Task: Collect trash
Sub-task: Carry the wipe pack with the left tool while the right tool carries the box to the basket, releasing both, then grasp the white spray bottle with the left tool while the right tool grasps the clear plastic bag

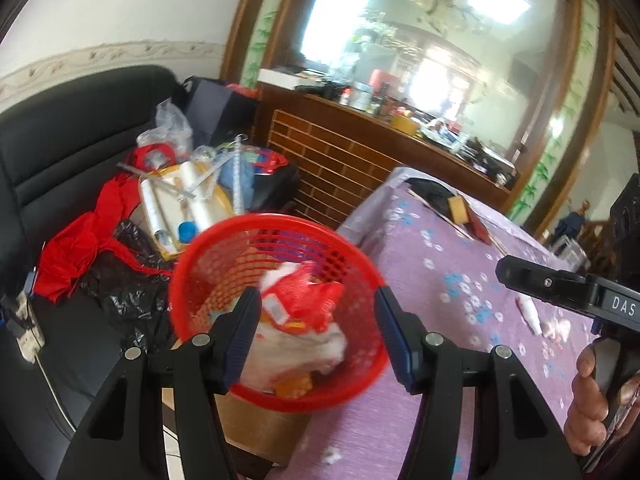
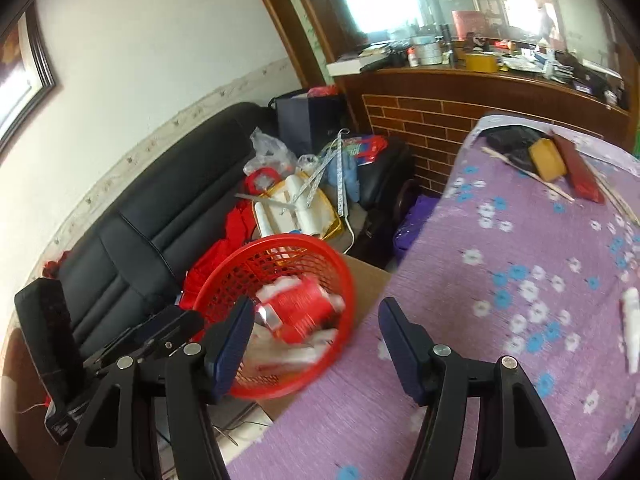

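One red mesh basket (image 1: 280, 308) is seen on a cardboard box (image 2: 368, 280) beside the purple flowered surface (image 1: 440, 280), filled with red and white crumpled wrappers (image 1: 304, 300). The left gripper (image 1: 316, 332) and the right gripper (image 2: 316, 340) are both held spread, nothing pinched. One white tube (image 2: 632, 328) is left lying on the surface, its long axis running away from the camera.

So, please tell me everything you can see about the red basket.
The red basket is round, looks like plastic, with slotted mesh walls and a solid rim. It sits on a brown cardboard box beside the purple flowered tablecloth, slightly tilted. Inside lies crumpled trash: red and white wrappers and bags. Neither gripper touches it.
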Available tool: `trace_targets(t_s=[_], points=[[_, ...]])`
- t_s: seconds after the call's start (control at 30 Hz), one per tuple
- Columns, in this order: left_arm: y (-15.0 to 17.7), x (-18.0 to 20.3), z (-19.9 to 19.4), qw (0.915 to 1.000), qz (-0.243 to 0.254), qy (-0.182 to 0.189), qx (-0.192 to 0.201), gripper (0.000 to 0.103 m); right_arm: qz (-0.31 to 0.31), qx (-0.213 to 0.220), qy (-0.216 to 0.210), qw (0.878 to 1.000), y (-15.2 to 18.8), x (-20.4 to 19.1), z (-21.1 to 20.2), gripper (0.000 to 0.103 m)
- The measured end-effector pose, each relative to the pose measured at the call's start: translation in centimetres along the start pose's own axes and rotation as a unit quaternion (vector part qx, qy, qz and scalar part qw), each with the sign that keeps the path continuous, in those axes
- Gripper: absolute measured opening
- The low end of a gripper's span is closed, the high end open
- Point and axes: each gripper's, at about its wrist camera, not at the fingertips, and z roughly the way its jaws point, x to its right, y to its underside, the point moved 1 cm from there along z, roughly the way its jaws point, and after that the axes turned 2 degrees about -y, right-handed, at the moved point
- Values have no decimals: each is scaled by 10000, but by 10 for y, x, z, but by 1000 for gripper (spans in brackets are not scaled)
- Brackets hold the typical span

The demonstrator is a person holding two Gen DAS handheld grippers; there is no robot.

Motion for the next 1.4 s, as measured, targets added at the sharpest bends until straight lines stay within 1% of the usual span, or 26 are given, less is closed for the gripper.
trace_targets(t_s=[0.07,0.27,0.37,0.47,0.57,0.6,0.7,0.73,0.77,0.83,0.9,1.0,1.13,1.2,1.23,1.27,1.3,1.33,1.37,1.4], points=[[4,15,-1,9999,134,91,-39,57,151,28,52,9999,8,15,-14,69],[21,73,2,9972,605,375,-223,57,713,88,404,9966,38,72,-52,69],[29,99,6,9949,823,489,-311,58,1009,133,612,9929,53,103,-73,69],[38,127,10,9918,1035,612,-422,57,1374,267,827,9867,66,140,-100,69],[46,155,14,9882,1235,731,-529,58,1798,378,1138,9764,80,181,-127,69],[48,165,15,9867,1297,797,-568,58,2027,417,1272,9700,86,200,-138,69],[52,191,17,9829,1488,895,-611,58,2508,430,1567,9543,95,240,-157,69],[53,200,18,9814,1554,935,-622,58,2737,412,1657,9465,99,259,-164,69],[54,207,18,9801,1607,978,-633,57,2862,398,1691,9423,100,269,-166,69],[57,224,18,9765,1742,1082,-658,58,3222,368,1740,9298,103,296,-171,69],[60,239,18,9730,1875,1153,-688,58,3463,361,1756,9208,102,318,-172,69],[64,255,23,9684,2032,1229,-761,58,3689,362,1797,9112,95,341,-169,69],[66,270,32,9649,2156,1240,-839,58,3863,228,1802,9043,79,364,-153,69],[65,276,38,9641,2174,1234,-891,58,3839,154,1910,9033,69,370,-142,68],[65,278,40,9638,2174,1243,-917,58,3799,127,1971,9037,65,373,-138,65],[64,280,43,9634,2173,1252,-947,58,3742,70,2038,9047,61,374,-132,56],[63,283,46,9632,2174,1246,-975,58,3622,-33,2082,9086,54,374,-123,51],[62,285,49,9632,2172,1229,-997,58,3500,-110,2120,9124,51,373,-117,45],[61,286,51,9632,2171,1214,-1019,58,3358,-193,2201,9157,49,371,-113,35],[60,289,55,9630,2170,1200,-1052,58,3151,-288,2338,9194,46,367,-107,33]])
